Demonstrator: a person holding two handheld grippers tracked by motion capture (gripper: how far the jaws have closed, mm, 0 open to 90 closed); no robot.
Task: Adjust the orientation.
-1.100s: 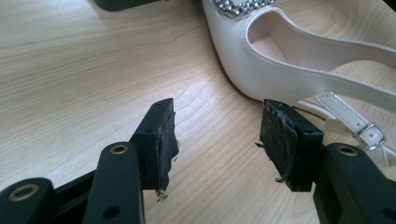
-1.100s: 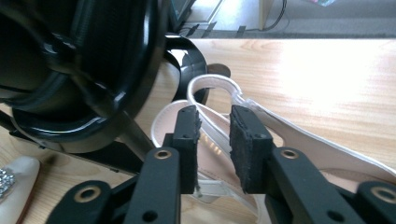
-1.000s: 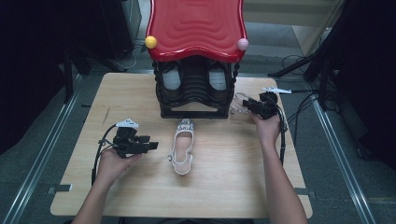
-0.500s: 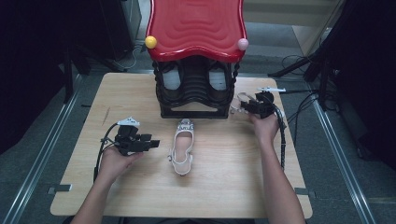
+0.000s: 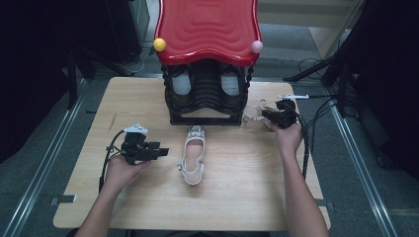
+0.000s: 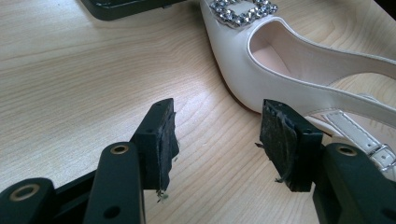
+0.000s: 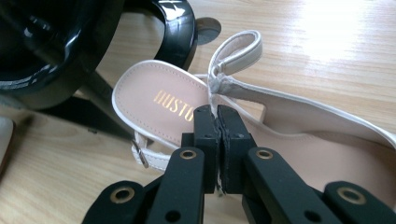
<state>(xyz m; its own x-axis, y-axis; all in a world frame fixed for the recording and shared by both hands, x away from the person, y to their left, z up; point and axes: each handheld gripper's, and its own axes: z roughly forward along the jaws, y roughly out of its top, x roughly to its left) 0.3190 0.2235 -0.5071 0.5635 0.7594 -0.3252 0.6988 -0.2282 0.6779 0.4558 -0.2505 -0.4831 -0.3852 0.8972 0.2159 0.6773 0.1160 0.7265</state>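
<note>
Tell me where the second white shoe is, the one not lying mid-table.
In the high view the second white shoe lies at the black rack's right foot, its strap pinched in the right gripper.

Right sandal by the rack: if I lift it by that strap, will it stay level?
Probably not. The right tongs pinch only its thin heel strap, which looks floppy, so the sandal would likely dangle and swing. It looks light.

Left tool (image 6: 217, 140) agape; right tool (image 7: 217, 123) clamped

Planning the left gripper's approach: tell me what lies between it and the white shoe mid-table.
Bare wooden table between left gripper and white shoe, seen in the high view.
</note>
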